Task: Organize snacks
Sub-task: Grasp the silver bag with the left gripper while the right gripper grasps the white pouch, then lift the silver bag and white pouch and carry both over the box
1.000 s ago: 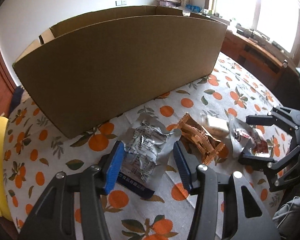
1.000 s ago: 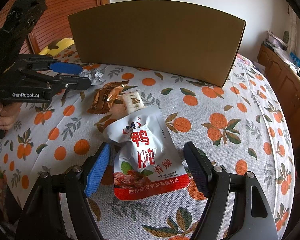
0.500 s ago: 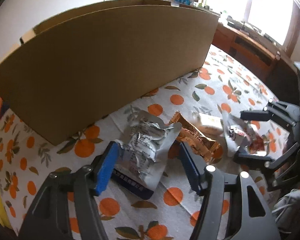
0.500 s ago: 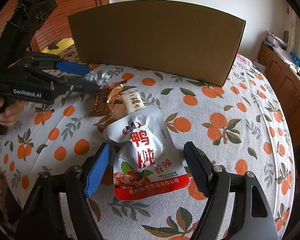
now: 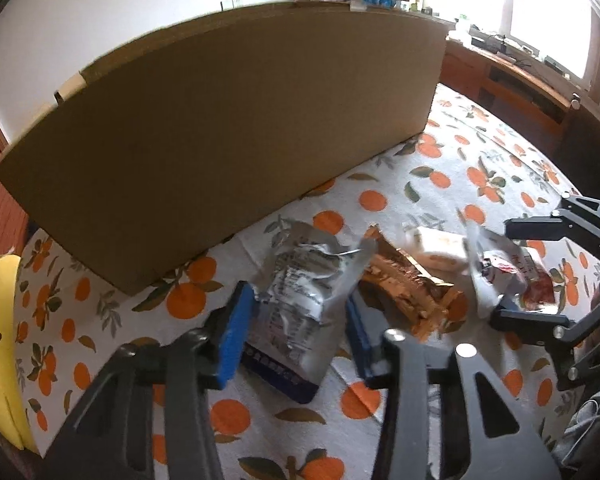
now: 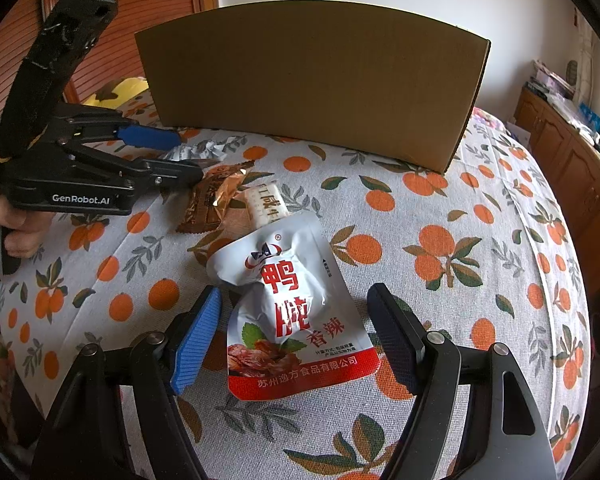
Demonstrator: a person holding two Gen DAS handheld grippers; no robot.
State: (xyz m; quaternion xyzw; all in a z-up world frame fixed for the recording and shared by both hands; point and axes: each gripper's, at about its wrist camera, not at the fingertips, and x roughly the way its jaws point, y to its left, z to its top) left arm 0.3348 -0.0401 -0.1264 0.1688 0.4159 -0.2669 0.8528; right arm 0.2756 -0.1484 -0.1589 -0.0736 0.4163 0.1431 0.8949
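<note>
We close the left gripper (image 5: 300,320) on the silver pouch (image 5: 300,300), which lies just in front of the box (image 5: 228,152), near the box's left end. Its jaws have just been closing, and the blue pads (image 5: 236,340) now press the pouch from both sides; the foil crumples between them. We judge this to be the grasp that begins a transfer into the box. Right of the silver pouch, and likewise in front of the box, lie a brown wrapper (image 5: 408,292), a small pale packet (image 5: 436,250) and the white-and-red pouch (image 6: 292,312). The right gripper (image 6: 296,336) hangs over that last pouch with jaws wide apart, one on either side of it, and its pads do not touch the pouch. None of the four snacks is in the box as far as we see; its inside is hidden behind the near wall. Against the frame one second before, the left jaws are much narrower and set further along the silver pouch, closer to the box, whose top no longer shows in the left view. The right gripper and its pouch keep the same places throughout.
</note>
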